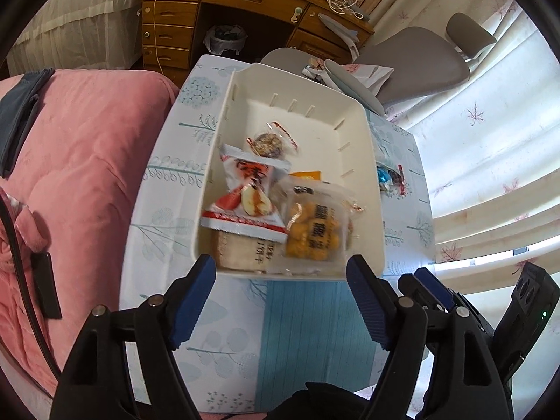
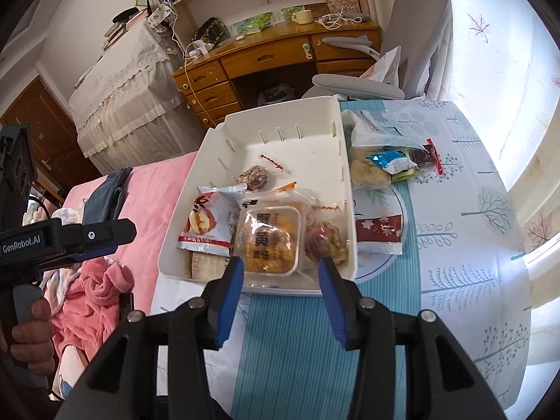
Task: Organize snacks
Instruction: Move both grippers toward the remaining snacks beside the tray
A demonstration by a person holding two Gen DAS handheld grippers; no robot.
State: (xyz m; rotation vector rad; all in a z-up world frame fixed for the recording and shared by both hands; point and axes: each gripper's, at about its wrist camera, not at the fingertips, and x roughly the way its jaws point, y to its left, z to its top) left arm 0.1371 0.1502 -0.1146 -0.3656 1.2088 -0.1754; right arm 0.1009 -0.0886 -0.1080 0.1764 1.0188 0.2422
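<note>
A white plastic bin (image 1: 364, 161) (image 2: 344, 161) stands on the patterned table and holds several wrapped snacks. Among them are a red-and-white apple-picture packet (image 1: 245, 203) (image 2: 206, 224), a clear pack of yellow pastry (image 1: 313, 231) (image 2: 269, 238) and a small round dark snack (image 1: 269, 145) (image 2: 253, 176). My left gripper (image 1: 280, 280) is open and empty just before the bin's near wall. My right gripper (image 2: 281, 280) is open and empty above the bin's near edge, over the yellow pastry pack. More snacks lie on the table right of the bin: a blue-and-white packet (image 2: 388, 161) and a dark red packet (image 2: 379, 229).
A round plate (image 2: 392, 255) lies under the dark red packet. A pink bed (image 1: 77, 161) borders the table's left side. A grey office chair (image 1: 420, 59) and wooden desk (image 1: 217, 10) stand beyond the table. A curtained window is to the right.
</note>
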